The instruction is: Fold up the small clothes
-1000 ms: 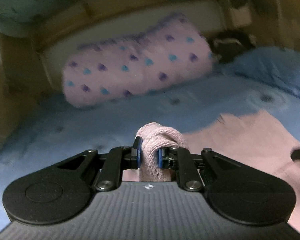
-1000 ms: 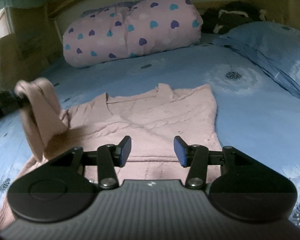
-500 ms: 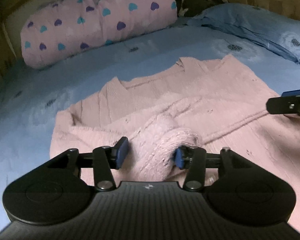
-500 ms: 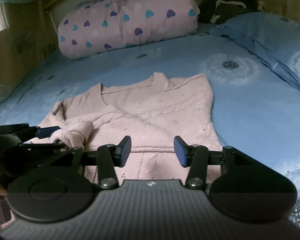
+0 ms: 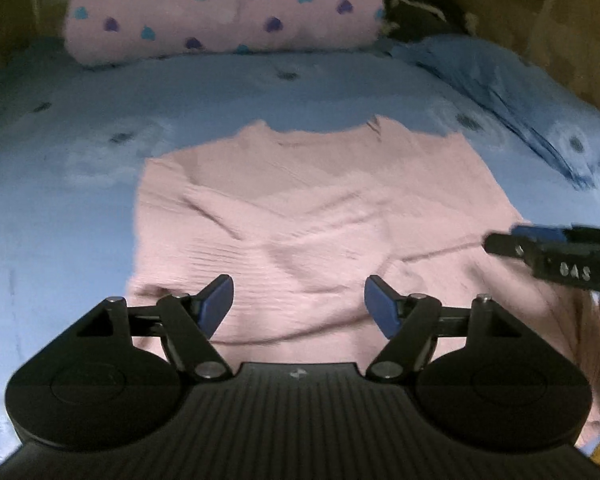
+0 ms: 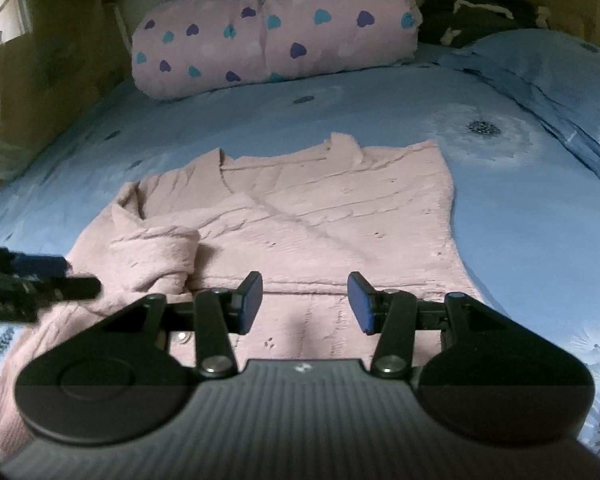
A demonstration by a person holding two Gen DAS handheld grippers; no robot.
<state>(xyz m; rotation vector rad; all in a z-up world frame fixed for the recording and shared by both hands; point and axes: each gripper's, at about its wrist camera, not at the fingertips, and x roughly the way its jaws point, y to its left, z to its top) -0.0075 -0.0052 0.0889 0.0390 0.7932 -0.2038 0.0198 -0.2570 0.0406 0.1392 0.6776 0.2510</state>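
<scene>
A pink knit sweater (image 5: 320, 224) lies flat on the blue bed sheet, collar toward the far end, and it also shows in the right wrist view (image 6: 340, 216). Its left sleeve (image 6: 160, 248) is folded across the body. My left gripper (image 5: 298, 304) is open and empty above the sweater's lower part. My right gripper (image 6: 304, 302) is open and empty above the hem. The right gripper's fingers (image 5: 540, 244) show at the right edge of the left wrist view. The left gripper's fingers (image 6: 40, 276) show at the left edge of the right wrist view.
A pink rolled quilt with blue and purple hearts (image 6: 276, 32) lies at the head of the bed. A blue pillow (image 6: 548, 76) lies at the right, with a dark bundle (image 6: 472, 12) behind it. The blue sheet (image 5: 60, 200) surrounds the sweater.
My left gripper carried the sleeve over the sweater's body, opened and let it go, then drew back. My right gripper stayed open over the hem.
</scene>
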